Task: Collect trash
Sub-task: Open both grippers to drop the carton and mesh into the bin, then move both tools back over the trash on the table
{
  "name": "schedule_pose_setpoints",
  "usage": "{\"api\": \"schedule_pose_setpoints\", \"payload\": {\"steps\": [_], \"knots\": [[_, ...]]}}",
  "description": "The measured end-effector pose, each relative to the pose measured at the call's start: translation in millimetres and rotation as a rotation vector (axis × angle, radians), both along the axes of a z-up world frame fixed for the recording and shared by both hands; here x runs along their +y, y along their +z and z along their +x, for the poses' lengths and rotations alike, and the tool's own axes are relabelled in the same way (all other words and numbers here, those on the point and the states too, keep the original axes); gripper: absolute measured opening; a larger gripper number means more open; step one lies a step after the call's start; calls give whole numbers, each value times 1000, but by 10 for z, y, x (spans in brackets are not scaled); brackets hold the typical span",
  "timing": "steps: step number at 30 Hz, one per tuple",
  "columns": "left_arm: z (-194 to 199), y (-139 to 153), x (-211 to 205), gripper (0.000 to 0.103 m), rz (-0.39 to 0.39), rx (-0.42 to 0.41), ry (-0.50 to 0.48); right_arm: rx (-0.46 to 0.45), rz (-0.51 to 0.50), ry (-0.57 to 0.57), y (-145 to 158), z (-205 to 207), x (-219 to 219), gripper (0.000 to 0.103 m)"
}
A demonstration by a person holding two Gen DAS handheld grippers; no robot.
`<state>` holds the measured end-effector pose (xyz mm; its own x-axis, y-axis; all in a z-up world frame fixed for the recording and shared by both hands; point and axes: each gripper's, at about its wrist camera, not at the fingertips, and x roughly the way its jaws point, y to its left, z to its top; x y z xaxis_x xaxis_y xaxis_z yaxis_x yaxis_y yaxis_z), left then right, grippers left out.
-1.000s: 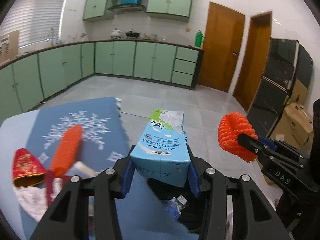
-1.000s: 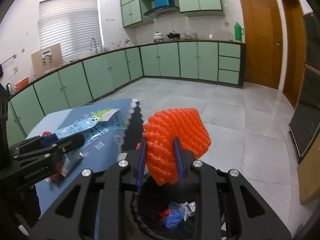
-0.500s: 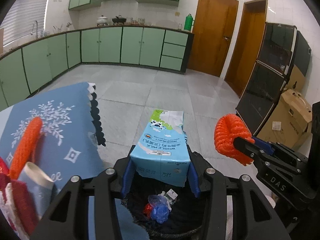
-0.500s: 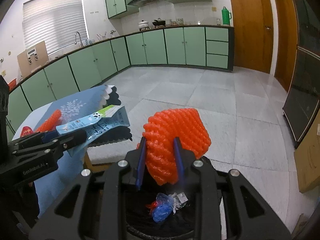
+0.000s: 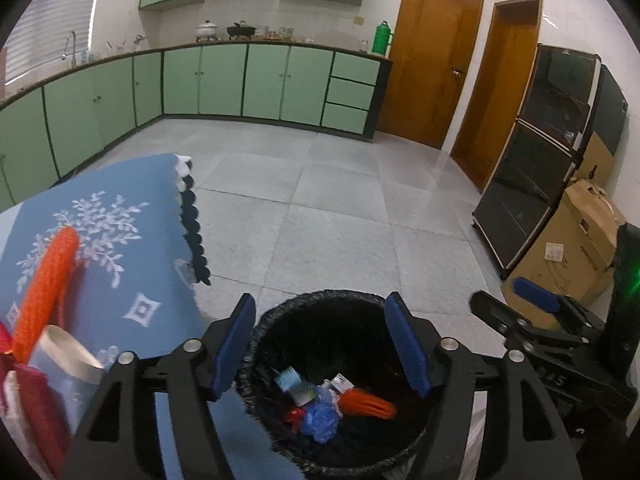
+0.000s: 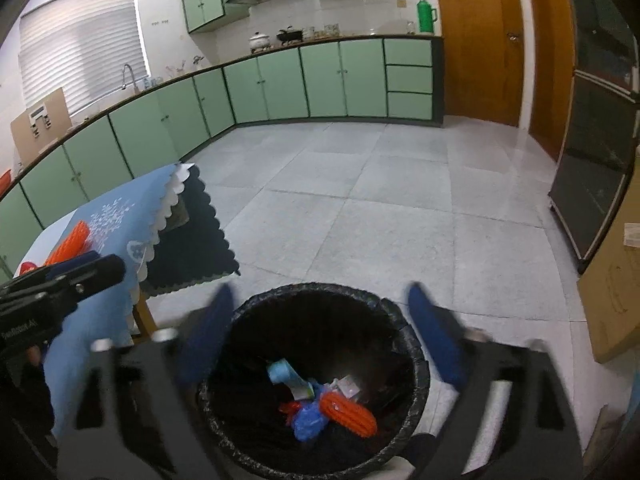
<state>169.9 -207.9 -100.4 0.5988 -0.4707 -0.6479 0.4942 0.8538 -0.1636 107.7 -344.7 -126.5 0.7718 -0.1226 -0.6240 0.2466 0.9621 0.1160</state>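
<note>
A round bin with a black liner (image 5: 276, 444) (image 6: 416, 360) stands on the floor below both grippers. Inside lie the blue milk carton (image 5: 294, 384) (image 6: 286, 376), the orange foam net (image 5: 368, 402) (image 6: 348, 408) and a crumpled blue bag (image 5: 320, 420) (image 6: 310, 420). My left gripper (image 5: 324, 344) hangs over the bin with its jaws opening and nothing between them. My right gripper (image 6: 320, 336) is over the bin too, blurred, jaws opening wide and empty. Another orange foam net (image 5: 46, 292) (image 6: 70, 242) lies on the blue tablecloth.
The table with the blue snowflake cloth (image 5: 132, 240) (image 6: 112, 216) is at the left, its corner beside the bin. A paper cup (image 5: 68, 354) and red items (image 5: 28, 400) sit near its edge. Cardboard boxes (image 5: 576, 248) and a dark cabinet (image 5: 548, 152) stand on the right.
Both grippers opened over the bin. The milk carton dropped from the left one and the orange foam net from the right; both now lie inside the bin.
</note>
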Motion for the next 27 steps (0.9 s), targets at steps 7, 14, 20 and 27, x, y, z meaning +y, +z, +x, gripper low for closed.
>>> {"api": "schedule_pose_setpoints", "payload": {"steps": [7, 14, 20, 27], "knots": [[-105, 274, 459, 84, -3, -73, 92, -51, 13, 7, 262, -40, 194, 95], [-250, 530, 1212, 88, 26, -147, 248, -120, 23, 70, 576, 62, 693, 97], [-330, 597, 2000, 88, 74, -181, 416, -140, 38, 169, 683, 272, 1250, 97], [-279, 502, 2775, 88, 105, -171, 577, -144, 16, 301, 742, 554, 2020, 97]]}}
